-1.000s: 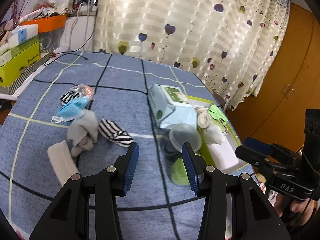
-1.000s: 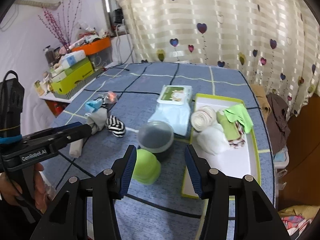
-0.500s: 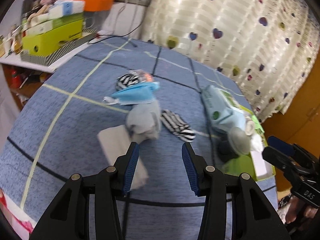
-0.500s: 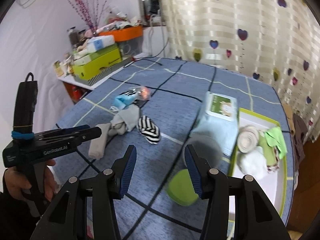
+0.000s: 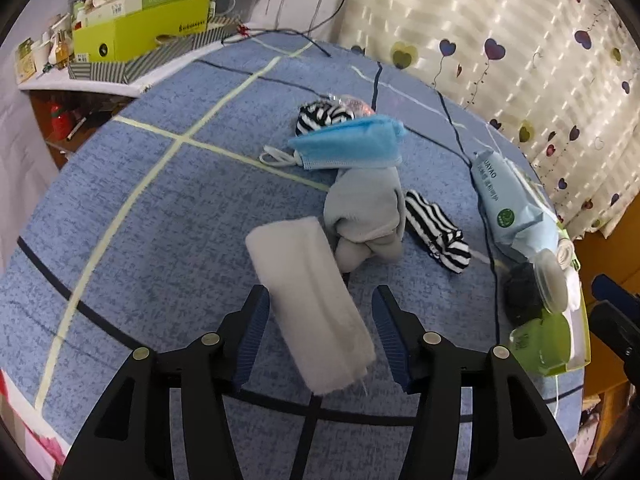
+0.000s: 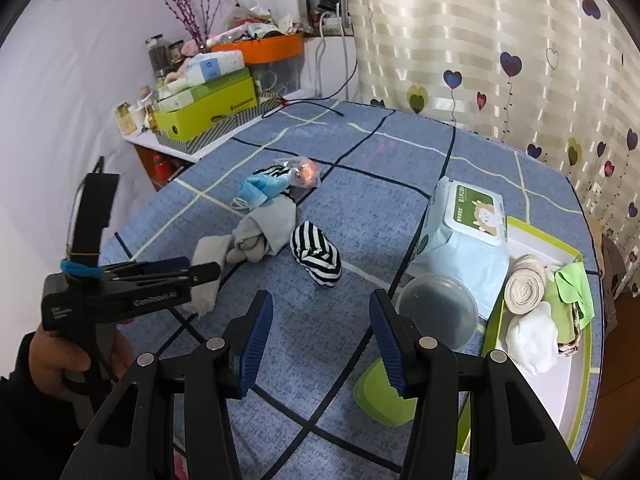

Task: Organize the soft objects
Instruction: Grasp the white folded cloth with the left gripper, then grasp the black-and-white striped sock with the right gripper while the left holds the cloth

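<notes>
The left claw [image 5: 320, 334] stands wide apart, its jaws just opened further, straddling the near end of the folded white cloth [image 5: 308, 304] without pressing it. The right claw [image 6: 322, 338] is also apart and empty.

Risks: closing on one corner may only pinch the top layer, so the fold opens when lifted; the grey bundled sock [image 5: 366, 216] touching the cloth's far end may drag along.

Surface: blue checked worktop [image 5: 160, 208] carrying a green-rimmed tray [image 6: 576, 400]. Room: heart-print curtain [image 6: 480, 40], cluttered side shelf [image 6: 208, 92].
</notes>
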Action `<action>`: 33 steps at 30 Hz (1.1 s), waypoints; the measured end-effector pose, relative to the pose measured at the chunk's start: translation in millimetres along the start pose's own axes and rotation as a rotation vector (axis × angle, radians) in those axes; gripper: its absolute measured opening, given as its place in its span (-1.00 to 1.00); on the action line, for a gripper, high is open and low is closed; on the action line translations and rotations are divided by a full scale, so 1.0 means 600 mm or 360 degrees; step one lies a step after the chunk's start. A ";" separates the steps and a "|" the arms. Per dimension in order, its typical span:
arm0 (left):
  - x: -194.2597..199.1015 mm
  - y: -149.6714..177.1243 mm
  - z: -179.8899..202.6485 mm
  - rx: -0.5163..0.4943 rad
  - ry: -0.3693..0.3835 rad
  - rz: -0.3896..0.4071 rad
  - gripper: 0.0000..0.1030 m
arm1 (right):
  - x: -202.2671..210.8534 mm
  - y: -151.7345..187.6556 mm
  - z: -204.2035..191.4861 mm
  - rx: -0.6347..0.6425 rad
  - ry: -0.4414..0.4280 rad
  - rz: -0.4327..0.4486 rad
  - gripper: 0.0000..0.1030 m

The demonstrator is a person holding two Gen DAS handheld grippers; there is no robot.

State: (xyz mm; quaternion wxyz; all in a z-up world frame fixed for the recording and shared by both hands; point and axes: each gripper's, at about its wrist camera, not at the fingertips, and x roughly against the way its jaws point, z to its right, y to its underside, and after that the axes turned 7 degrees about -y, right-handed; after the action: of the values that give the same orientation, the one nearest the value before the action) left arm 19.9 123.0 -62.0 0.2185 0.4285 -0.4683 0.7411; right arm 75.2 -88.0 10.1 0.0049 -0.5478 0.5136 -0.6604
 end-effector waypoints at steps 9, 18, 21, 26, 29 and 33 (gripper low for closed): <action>-0.018 0.004 -0.005 -0.0023 0.0006 -0.0010 0.07 | -0.025 -0.014 -0.012 0.0043 0.0002 -0.0039 -0.03; -0.010 0.004 -0.037 0.0058 0.0081 -0.0020 -0.29 | -0.086 -0.043 -0.038 0.0121 0.0014 -0.0160 -0.03; -0.003 0.003 -0.042 0.0058 0.0091 0.0002 -0.32 | -0.115 -0.055 -0.037 0.0125 0.0010 -0.0215 -0.03; 0.014 -0.006 -0.063 0.0083 0.0110 0.0070 -0.32 | -0.172 -0.067 -0.024 0.0093 0.0040 -0.0311 -0.03; 0.020 -0.011 -0.072 0.0088 0.0136 0.0097 -0.32 | -0.206 -0.074 -0.012 0.0053 0.0058 -0.0364 -0.03; 0.022 -0.016 -0.077 0.0083 0.0173 0.0110 -0.32 | -0.243 -0.080 -0.004 0.0025 0.0084 -0.0426 -0.03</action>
State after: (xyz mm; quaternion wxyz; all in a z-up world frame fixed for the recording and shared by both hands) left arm 0.2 167.1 -54.9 0.2065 0.3768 -0.4508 0.7824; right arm 158.2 19.4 -61.4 -0.0925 -0.5939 0.4307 -0.6732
